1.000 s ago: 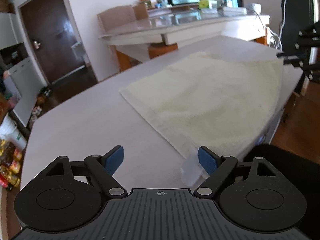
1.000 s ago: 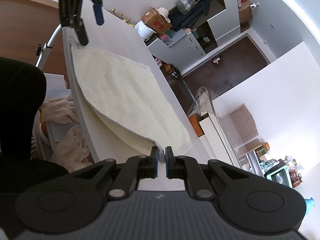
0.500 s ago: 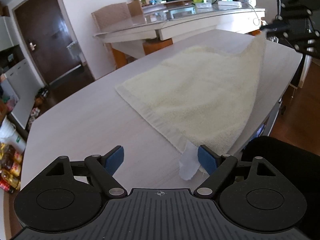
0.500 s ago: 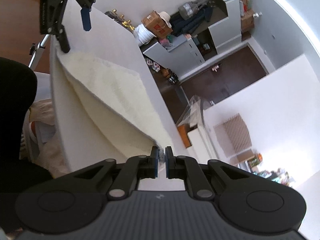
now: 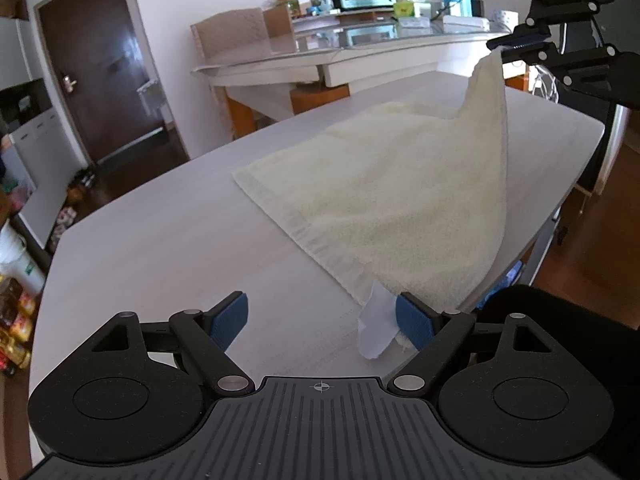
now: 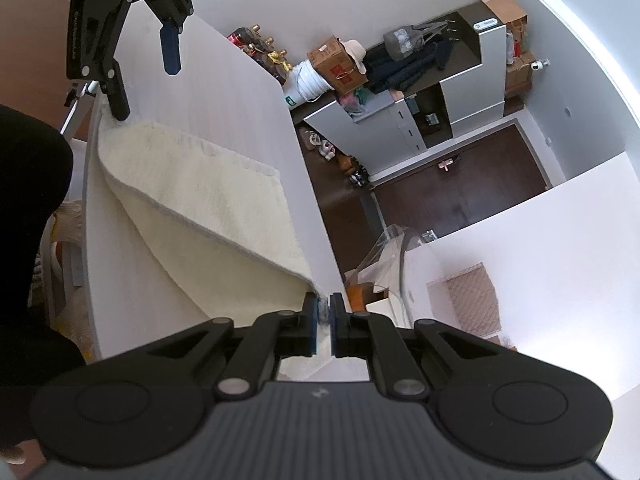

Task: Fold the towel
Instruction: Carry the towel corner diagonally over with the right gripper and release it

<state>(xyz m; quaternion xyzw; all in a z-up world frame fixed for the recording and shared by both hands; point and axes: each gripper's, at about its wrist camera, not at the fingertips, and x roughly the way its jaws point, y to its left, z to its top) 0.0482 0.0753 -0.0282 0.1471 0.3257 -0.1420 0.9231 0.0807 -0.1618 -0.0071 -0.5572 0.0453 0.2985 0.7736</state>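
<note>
The cream terry towel [image 5: 392, 184] lies on the pale grey table [image 5: 160, 248]. The right tool [image 6: 324, 310] pinches one towel corner, lifted off the table. The left tool [image 5: 324, 320] stands wide, its pad beside the towel's white label [image 5: 376, 328]; any writing is unreadable.

The towel [image 5: 400, 196] I was handling looked like thick, nubby terry cloth, cream and matt, with a flat woven band along its hem and a thin, smooth white label [image 5: 374, 330] at the near corner. The table [image 5: 168, 240] under it showed a pale, matt wood-grain finish. My left gripper [image 5: 324, 320] looked like matt black plastic with ribbed housing, shiny metal pivot pins and blue rubbery-looking pads [image 5: 230, 320]. Beyond, a dark wooden door [image 5: 96, 80] shone faintly.
</note>
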